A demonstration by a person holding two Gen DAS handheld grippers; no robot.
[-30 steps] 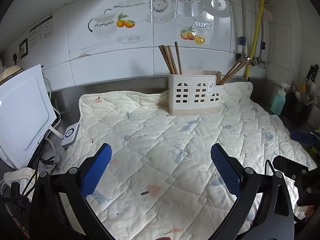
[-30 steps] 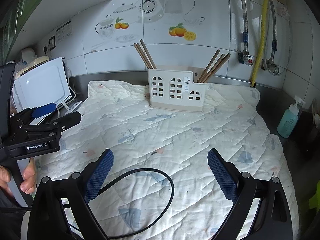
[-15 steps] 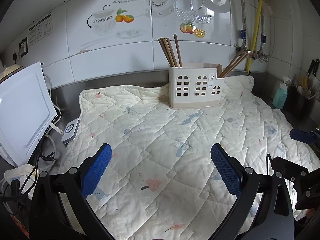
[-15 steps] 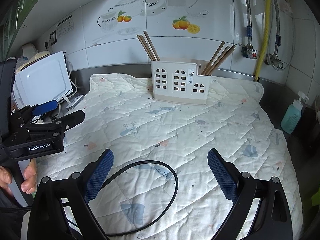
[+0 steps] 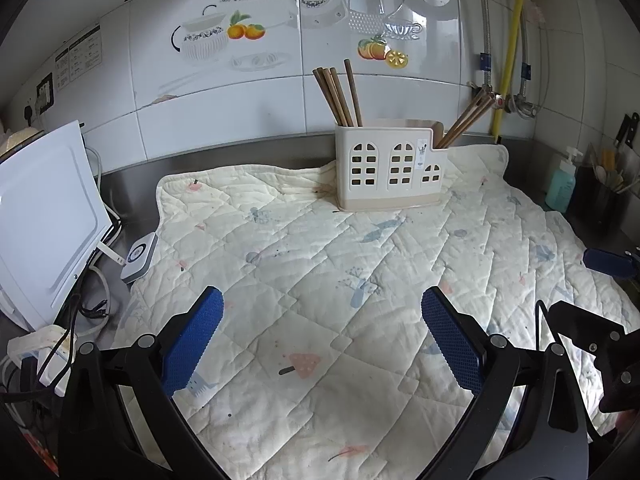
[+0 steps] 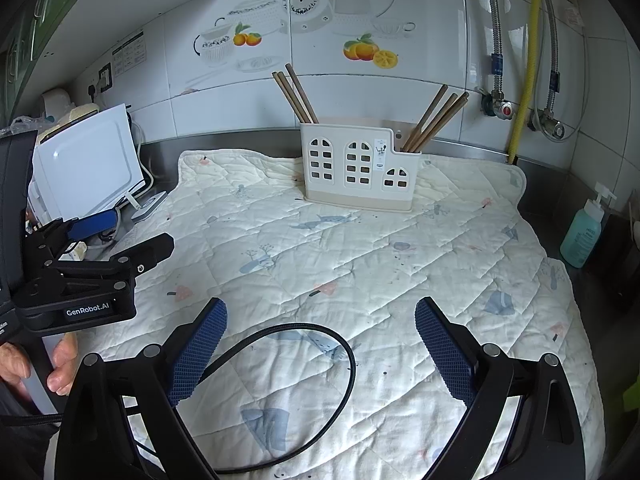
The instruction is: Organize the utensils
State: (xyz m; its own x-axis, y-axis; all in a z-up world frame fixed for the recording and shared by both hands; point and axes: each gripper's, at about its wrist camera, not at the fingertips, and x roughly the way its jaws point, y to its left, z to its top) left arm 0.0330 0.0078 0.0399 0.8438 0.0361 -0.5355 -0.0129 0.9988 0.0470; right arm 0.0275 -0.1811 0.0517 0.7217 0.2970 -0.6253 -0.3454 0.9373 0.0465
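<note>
Both cameras look across a quilted cream mat (image 5: 320, 264) spread over a steel table (image 5: 132, 184), with a tiled wall carrying teapot and fruit decals behind it. In the upper centre of each frame stands the white utensil holder (image 5: 390, 168) with arched window cut-outs, upright on the far part of the mat and close to the wall. One bunch of brown chopsticks (image 5: 338, 94) rises from its tall left-hand compartment, leaning left, and a second bunch of chopsticks (image 6: 434, 118) leans out to the right from the lower compartment at its right end. The left hand-held gripper (image 5: 322, 332) fills the bottom of the left wrist view, its blue-padded fingers spread wide with nothing between them, hovering over the near part of the mat. The right hand-held gripper (image 6: 320, 338) is likewise wide apart and empty at the bottom of the right wrist view, where a black cable (image 6: 304, 396) loops on the mat between its fingers. At the left edge of that view a person's hand (image 6: 44, 364) grips the handle of the other tool. A white appliance (image 5: 44, 216) sits at the left edge of the left wrist view, and a teal soap bottle (image 6: 584, 230) stands off the mat at the right edge of the right wrist view
</note>
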